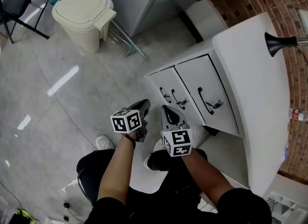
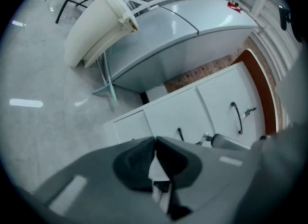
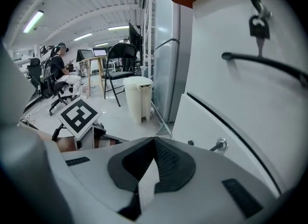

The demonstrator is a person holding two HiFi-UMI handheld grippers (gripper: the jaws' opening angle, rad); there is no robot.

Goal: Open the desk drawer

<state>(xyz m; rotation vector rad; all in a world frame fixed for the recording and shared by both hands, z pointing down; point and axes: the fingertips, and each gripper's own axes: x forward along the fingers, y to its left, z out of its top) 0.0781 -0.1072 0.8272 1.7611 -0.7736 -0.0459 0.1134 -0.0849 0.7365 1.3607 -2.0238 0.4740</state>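
Task's thing: the drawer fronts (image 1: pixel 192 81) sit under the white tabletop (image 1: pixel 260 88), all flush and shut; three show, each with a dark bow handle; I cannot tell which one is meant
Largest front: its handle (image 1: pixel 202 100) has a key (image 1: pixel 217 104) sticking out of a lock just beside it; the right gripper view shows that handle (image 3: pixel 269 62) and key (image 3: pixel 260 26) close by
Left tongs (image 1: pixel 144 104): pads pressed together, nothing between them (image 2: pixel 155 140); near the smaller fronts, touching none
Right tongs (image 1: pixel 165 107): also closed on nothing (image 3: pixel 154 140); just beside the left pair, apart from every handle
Stage, as I judge it: approach only; no handle is taken and no drawer is out
Risk, closed pads: driven in as they are, the tongs would bump the front or skid off the handle; they must part first
Risk, key: it stands close to the handle; a careless reach could snag or knock it
Risk, lock: if it is turned, a hard pull would strain the handle or slip the grip
Risk, thin handle: a shallow or skewed bite may slide along the bow; pulling off-line could jam the drawer
Risk, body: the person's legs are close before the fronts and may block the drawer's travel
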